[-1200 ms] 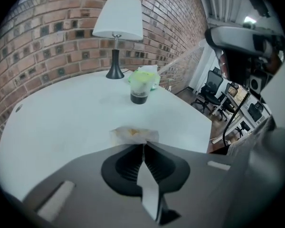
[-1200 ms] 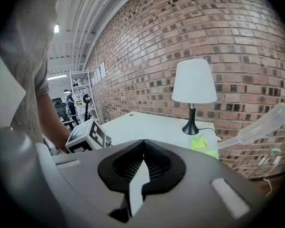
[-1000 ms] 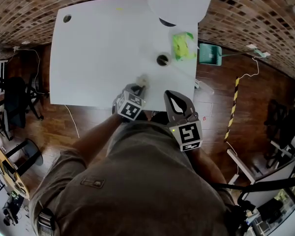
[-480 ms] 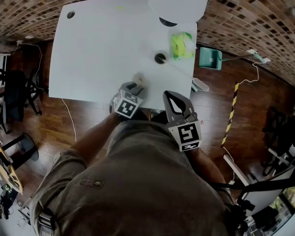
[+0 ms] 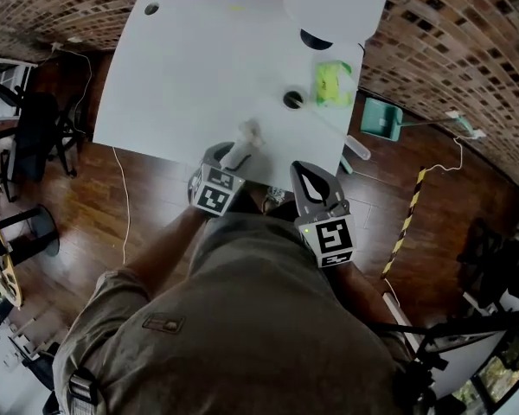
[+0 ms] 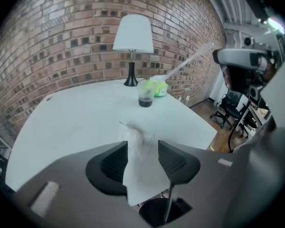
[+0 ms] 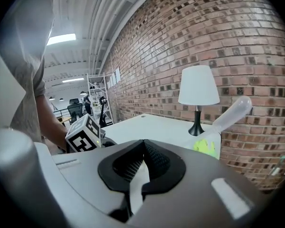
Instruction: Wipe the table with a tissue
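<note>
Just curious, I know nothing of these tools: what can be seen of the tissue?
The tissue is white, thin and crumpled, twisted at the tip. It stands between the left gripper's jaws, which have just been opening, its lower end draped over the gripper body, near the white table's front edge.

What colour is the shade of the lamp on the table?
White; the lampshade shows best in the left gripper view.

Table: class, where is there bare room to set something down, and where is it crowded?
The widest bare stretch of the table runs from the hole at its far left corner to the near edge, left of the tissue. The far right corner is crowded: lamp, cup and a green item stand close together.
</note>
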Demonstrator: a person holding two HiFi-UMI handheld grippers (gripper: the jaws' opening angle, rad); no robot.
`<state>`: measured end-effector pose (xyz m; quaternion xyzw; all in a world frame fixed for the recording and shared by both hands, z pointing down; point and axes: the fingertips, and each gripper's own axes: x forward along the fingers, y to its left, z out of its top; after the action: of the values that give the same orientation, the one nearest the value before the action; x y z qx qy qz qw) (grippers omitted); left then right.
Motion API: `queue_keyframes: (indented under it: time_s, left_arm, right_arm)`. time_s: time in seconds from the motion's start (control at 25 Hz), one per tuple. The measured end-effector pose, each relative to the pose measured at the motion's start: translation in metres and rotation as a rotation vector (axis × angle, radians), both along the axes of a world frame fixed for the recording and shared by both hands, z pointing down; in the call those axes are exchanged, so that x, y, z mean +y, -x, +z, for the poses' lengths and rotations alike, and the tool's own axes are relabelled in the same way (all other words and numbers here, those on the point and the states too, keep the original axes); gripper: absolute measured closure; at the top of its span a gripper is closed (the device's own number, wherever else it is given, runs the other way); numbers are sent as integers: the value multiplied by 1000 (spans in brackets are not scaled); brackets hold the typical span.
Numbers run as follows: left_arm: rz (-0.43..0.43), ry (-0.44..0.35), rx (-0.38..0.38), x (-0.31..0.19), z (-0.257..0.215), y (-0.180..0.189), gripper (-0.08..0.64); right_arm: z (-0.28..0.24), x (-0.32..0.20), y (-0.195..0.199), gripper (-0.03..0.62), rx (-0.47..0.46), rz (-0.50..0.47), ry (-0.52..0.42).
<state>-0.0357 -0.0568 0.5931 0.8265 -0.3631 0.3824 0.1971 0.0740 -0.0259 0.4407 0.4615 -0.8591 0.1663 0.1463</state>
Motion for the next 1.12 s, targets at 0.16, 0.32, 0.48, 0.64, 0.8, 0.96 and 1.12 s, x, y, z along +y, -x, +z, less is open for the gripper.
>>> queue_keyframes:
  time_s: [0.16,0.32,0.48,0.64,0.8,0.96,1.12]
  left_arm:
    - [-73,-134,41,8,-43,9,420]
    - [-121,-236,83,24,-80,19,504]
    - [-143,-289,138,43,-104,28,551]
    - [-148,-320,206,66,-122,37,558]
    - [-143,-360,272,98,-143,50,558]
    - [-137,-401,324,135,-163,67,558]
    - [-142,-426,367,165,-175,81,558]
  right_arm:
    - [1,10,5,581,-17,-49,-4]
    - [-1,22,18,581,-25,-85,-14]
    - [-7,36,33,581,-26,-99,-30]
    - [-9,58,46,581,-15,-86,-38]
    - [-16,93,63,581,-3,-68,-46]
    - [-23,131,76,581,3,-30,-54]
    - [-29,162,84,581,11,4,-57]
